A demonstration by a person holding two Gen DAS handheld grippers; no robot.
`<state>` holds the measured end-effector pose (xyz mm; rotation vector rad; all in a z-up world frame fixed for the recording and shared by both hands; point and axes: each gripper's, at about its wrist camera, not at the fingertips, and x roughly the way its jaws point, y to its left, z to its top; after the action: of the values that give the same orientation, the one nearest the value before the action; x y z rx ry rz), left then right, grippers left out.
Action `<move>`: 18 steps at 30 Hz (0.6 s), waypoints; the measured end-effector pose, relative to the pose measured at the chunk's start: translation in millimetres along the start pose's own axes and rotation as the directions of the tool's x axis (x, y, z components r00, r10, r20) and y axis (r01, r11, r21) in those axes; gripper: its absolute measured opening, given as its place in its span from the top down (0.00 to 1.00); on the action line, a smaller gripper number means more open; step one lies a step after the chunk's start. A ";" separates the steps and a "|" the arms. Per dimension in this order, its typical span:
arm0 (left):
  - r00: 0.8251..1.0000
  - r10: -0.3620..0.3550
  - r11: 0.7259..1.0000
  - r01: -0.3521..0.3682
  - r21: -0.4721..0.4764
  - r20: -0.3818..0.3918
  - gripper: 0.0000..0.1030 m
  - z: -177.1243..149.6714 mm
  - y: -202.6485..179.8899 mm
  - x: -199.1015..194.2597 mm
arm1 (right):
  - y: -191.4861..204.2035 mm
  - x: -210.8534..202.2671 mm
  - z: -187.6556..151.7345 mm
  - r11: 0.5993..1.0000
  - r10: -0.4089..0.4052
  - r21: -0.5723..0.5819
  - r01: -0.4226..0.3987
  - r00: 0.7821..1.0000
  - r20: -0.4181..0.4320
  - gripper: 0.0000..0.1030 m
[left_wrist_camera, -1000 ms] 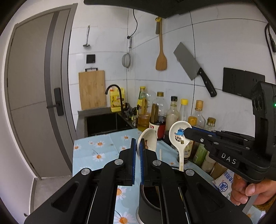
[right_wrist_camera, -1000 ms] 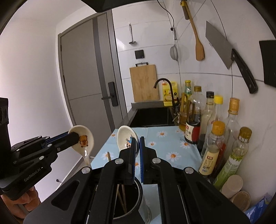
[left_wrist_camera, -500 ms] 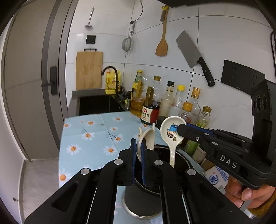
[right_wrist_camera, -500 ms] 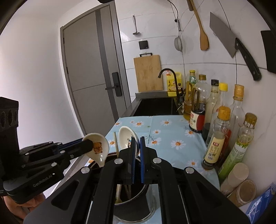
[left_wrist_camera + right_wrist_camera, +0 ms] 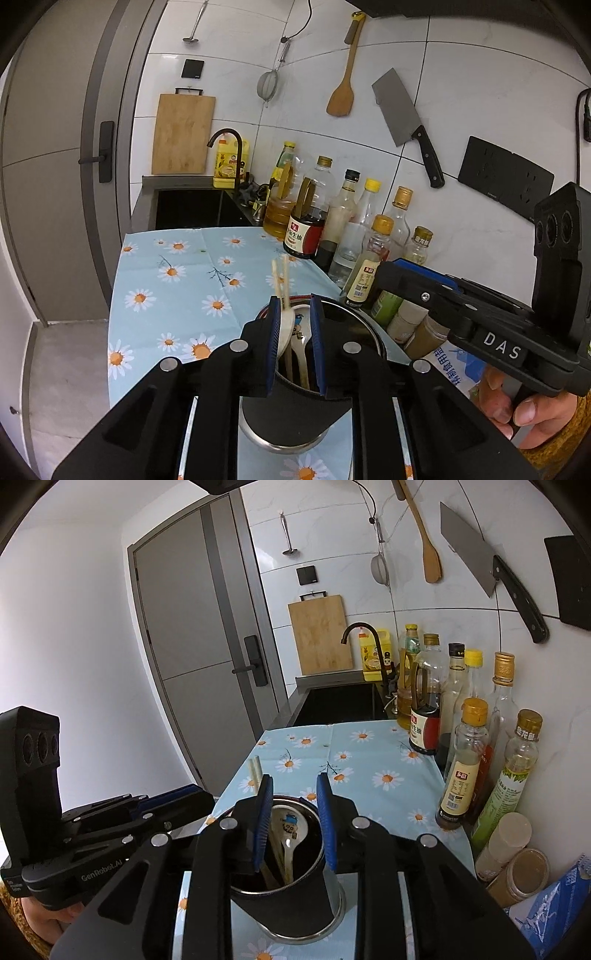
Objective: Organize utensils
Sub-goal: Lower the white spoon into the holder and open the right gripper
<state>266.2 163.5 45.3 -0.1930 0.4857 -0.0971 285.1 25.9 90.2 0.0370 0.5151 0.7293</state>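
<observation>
A black utensil holder (image 5: pixel 291 410) stands on the daisy cloth; it also shows in the right wrist view (image 5: pixel 295 897). Two white ceramic spoons (image 5: pixel 286 330) (image 5: pixel 290 827) and wooden chopsticks (image 5: pixel 281 280) stand in it. My left gripper (image 5: pixel 294 341) is open just above the holder's rim, one spoon bowl between its fingers but not gripped. My right gripper (image 5: pixel 295 825) is open over the same holder, above the cartoon-printed spoon. Each gripper shows in the other's view, at the right (image 5: pixel 406 277) and at the left (image 5: pixel 177 805).
Several sauce and oil bottles (image 5: pixel 465 760) line the wall on the right, with jars (image 5: pixel 502 845) and a blue packet (image 5: pixel 554 912) near them. A black sink (image 5: pixel 192 210) with a faucet lies at the far end. A cleaver (image 5: pixel 406 122) and spatula (image 5: pixel 343 92) hang on the wall.
Both grippers came down over the holder and opened. The two spoons they held now stand inside the holder.
</observation>
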 end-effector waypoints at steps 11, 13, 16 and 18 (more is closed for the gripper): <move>0.999 -0.030 1.000 0.029 0.010 0.018 0.85 -1.0 -10.4 -26.2 | 4.7 -23.5 -1.0 1.000 0.008 -0.001 -0.008 1.000 0.008 0.75; 0.999 -0.030 0.999 0.030 0.013 0.020 0.85 -2.0 -12.5 -31.8 | 4.6 -28.1 -1.5 1.000 0.008 0.004 -0.008 1.000 0.009 0.75; 0.999 -0.042 0.999 0.041 0.012 0.012 0.85 -2.9 -14.9 -39.3 | 3.7 -35.8 -3.0 1.000 0.004 0.008 -0.004 1.000 0.009 0.75; 0.999 -0.052 0.998 0.052 0.021 -0.003 0.84 -5.0 -16.9 -42.7 | 0.9 -41.3 -4.7 1.000 -0.010 0.015 0.010 1.000 0.014 0.75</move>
<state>225.4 152.1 63.8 -0.1851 0.4817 -0.1533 256.5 -0.7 104.4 0.0532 0.5065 0.7151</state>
